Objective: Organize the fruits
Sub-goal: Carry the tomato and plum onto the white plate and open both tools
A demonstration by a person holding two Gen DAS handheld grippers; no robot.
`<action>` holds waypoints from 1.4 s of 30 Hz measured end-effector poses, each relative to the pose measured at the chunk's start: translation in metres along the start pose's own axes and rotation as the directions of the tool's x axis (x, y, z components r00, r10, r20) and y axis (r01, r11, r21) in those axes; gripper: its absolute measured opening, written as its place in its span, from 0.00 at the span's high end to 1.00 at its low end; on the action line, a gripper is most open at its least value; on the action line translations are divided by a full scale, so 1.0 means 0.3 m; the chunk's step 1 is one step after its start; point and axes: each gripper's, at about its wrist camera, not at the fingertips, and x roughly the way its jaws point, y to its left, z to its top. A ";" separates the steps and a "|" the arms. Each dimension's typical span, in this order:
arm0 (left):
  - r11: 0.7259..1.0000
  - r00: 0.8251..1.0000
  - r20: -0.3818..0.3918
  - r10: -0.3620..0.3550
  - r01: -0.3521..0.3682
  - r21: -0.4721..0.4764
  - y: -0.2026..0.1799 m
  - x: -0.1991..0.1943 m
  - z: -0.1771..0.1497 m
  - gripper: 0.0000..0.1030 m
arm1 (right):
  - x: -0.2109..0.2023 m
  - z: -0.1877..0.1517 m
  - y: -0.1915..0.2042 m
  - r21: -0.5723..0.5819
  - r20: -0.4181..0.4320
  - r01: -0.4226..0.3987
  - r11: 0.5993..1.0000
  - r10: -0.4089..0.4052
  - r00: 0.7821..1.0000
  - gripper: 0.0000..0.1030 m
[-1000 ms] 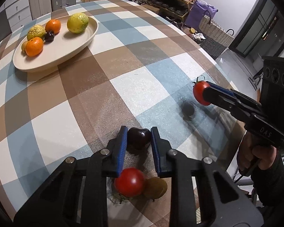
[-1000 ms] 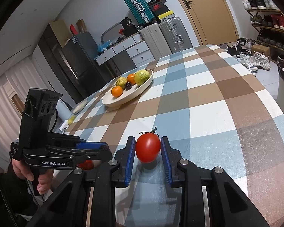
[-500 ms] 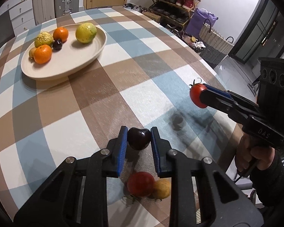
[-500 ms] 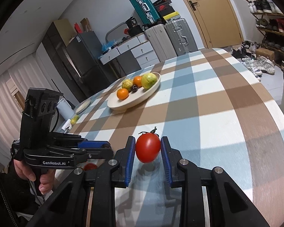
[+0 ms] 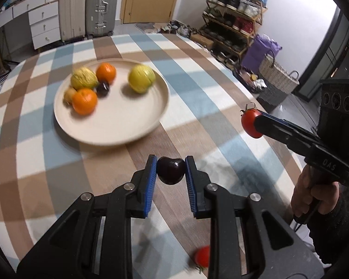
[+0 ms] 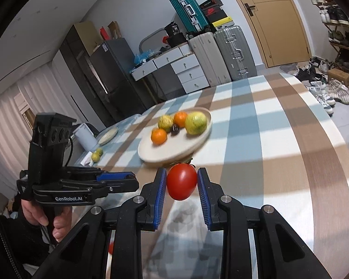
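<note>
Checked table [image 5: 221, 125]: both tools raised (fruit gripped).

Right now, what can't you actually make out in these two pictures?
- Small red fruit on the table, left wrist view: half hidden behind the left gripper.
- Fruit on the plate, both views: motion-blurred.
- Small yellow fruits, right wrist view: too small to identify.

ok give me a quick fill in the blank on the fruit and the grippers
1. The left gripper is shut on a dark ____.
2. The right gripper is shut on a red ____.
3. The plate holds two ____ fruits that share one bright colour.
4. A second tomato lies on the ____.

Missing: cherry; tomato; orange; table
</note>
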 end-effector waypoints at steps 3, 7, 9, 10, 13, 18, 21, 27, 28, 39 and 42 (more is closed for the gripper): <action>1.000 1.000 0.019 0.014 -0.013 -0.016 0.034 -0.003 0.065 0.79 | 0.033 0.076 0.005 -0.007 -0.005 -0.027 1.000 0.027 1.000 0.73; 0.998 0.999 0.043 0.021 -0.019 -0.056 0.092 0.008 0.156 0.79 | 0.091 0.179 0.021 -0.042 -0.019 -0.046 0.998 0.045 0.999 0.73; 0.997 0.998 0.055 0.032 -0.028 -0.073 0.119 0.021 0.201 0.79 | 0.131 0.228 0.030 -0.067 -0.034 -0.052 0.996 0.049 0.998 0.73; 0.996 0.998 0.059 0.035 -0.031 -0.079 0.127 0.031 0.219 0.79 | 0.153 0.252 0.034 -0.077 -0.043 -0.049 0.996 0.046 0.998 0.73; 0.994 0.997 0.067 0.037 -0.029 -0.107 0.161 0.065 0.274 0.79 | 0.218 0.316 0.041 -0.098 -0.062 -0.061 0.993 0.055 0.997 0.73; 0.988 0.995 0.090 0.043 -0.029 -0.149 0.211 0.135 0.351 0.79 | 0.349 0.405 0.013 -0.079 -0.098 -0.079 0.994 0.071 0.993 0.73; 0.979 0.994 0.103 0.029 -0.008 -0.202 0.241 0.169 0.378 0.79 | 0.440 0.439 -0.002 -0.074 -0.136 -0.087 0.993 0.076 0.988 0.73; 0.956 0.992 0.127 0.015 0.022 -0.292 0.270 0.217 0.409 0.79 | 0.586 0.456 -0.042 -0.050 -0.189 -0.070 0.996 0.059 0.980 0.73; 0.952 0.992 0.126 0.023 0.017 -0.307 0.274 0.225 0.410 0.79 | 0.600 0.457 -0.050 -0.042 -0.195 -0.076 0.996 0.067 0.979 0.73; 0.934 0.992 0.120 0.036 0.010 -0.357 0.303 0.256 0.367 0.79 | 0.709 0.450 -0.077 -0.029 -0.279 -0.051 0.998 0.041 0.959 0.73; 0.930 0.992 0.122 0.028 0.019 -0.367 0.309 0.265 0.364 0.79 | 0.719 0.444 -0.089 -0.003 -0.289 -0.053 0.999 0.050 0.956 0.73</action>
